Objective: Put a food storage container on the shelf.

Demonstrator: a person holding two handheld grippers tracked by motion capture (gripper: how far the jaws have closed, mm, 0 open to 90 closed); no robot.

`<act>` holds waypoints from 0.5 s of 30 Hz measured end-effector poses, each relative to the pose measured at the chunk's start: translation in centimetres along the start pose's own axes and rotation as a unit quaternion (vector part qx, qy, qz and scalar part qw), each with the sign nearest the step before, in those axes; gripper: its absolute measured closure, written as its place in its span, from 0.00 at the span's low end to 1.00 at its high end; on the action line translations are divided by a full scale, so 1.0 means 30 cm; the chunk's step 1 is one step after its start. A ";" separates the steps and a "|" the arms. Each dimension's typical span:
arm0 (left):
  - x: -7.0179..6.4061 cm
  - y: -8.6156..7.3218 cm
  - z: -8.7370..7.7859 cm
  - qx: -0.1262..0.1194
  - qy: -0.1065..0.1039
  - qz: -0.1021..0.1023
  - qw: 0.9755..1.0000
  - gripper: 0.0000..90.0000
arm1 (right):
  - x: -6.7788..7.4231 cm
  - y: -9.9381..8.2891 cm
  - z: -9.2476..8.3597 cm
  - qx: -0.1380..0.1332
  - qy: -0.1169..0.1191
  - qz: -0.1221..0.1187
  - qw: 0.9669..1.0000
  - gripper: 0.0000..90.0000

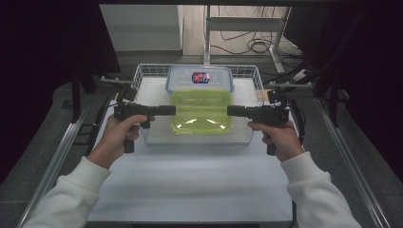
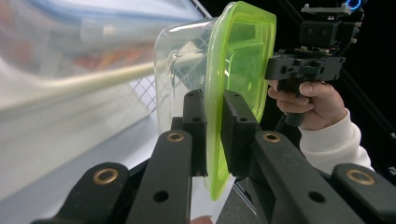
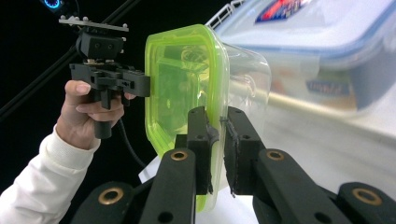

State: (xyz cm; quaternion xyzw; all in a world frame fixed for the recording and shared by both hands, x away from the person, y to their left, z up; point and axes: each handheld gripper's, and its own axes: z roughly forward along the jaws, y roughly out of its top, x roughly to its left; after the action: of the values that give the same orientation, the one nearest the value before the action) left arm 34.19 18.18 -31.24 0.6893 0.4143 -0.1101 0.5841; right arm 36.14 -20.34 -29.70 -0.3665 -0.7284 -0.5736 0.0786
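I have 1 green-lidded clear container (image 1: 201, 112) pinched at both ends, above 1 wire basket (image 1: 151, 71) on 1 white table (image 1: 190, 180).

From largest down: the table in front of the basket lies bare, giving me open room toward the near edge; dark frames close in on both sides. The basket's wire rim surrounds 1 blue-lidded storage box (image 1: 199, 78) at its far end, and my container sits just in front of that box, nearly touching it. My 2 grippers meet the container from opposite ends: the left gripper (image 2: 213, 122) is clamped narrow on the green lid's rim (image 2: 212, 154), and the right gripper (image 3: 215, 140) is clamped narrow on the opposite rim.
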 end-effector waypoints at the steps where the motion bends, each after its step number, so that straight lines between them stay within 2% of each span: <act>1: -0.003 0.014 -0.002 0.000 0.001 0.004 1.000 0.91 | 0.000 0.012 -0.001 -0.002 0.001 -0.001 1.000 0.90; 9: 0.001 0.133 -0.008 0.001 -0.004 0.009 1.000 0.91 | -0.006 0.119 0.000 -0.006 0.003 0.000 1.000 0.90; 15: 0.035 0.218 -0.003 -0.002 -0.001 0.003 1.000 0.91 | -0.025 0.199 0.019 -0.008 -0.003 0.001 1.000 0.90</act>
State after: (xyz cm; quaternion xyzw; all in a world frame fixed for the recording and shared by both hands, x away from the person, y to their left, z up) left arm 39.42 18.89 -27.22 0.6896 0.4119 -0.1078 0.5859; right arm 40.57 -19.72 -25.67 -0.3700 -0.7234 -0.5782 0.0741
